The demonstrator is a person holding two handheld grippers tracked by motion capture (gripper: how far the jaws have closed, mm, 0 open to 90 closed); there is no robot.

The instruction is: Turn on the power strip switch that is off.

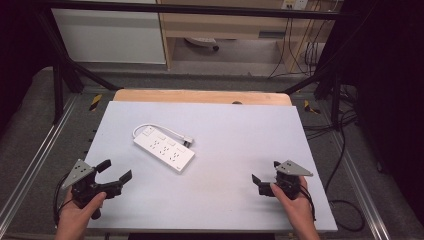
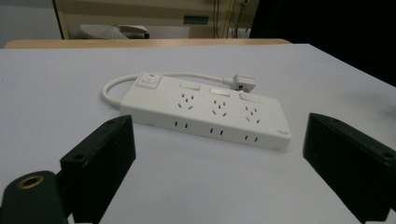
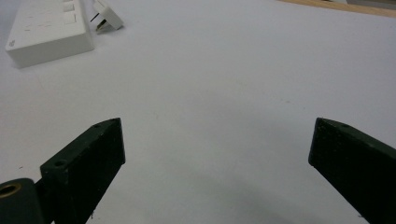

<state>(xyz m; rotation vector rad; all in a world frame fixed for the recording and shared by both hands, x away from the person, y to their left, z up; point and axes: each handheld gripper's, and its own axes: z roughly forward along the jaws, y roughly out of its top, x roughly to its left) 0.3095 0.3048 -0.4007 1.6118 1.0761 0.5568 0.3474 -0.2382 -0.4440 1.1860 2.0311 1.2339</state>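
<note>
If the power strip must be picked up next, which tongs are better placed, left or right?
Probably the left tongs. They are open and point straight at the power strip, which lies on the table's left half. The right tongs, also open, are farther off, with the strip at their view's edge.

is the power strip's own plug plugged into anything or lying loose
Lying loose. The plug rests on the bare table behind the power strip, its cord looping round from the switch end, nothing around it.

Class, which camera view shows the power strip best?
The left gripper view: the power strip lies whole and close, sockets and switches clear. The high view shows it whole but small; the right gripper view catches just one end at its edge.
</note>
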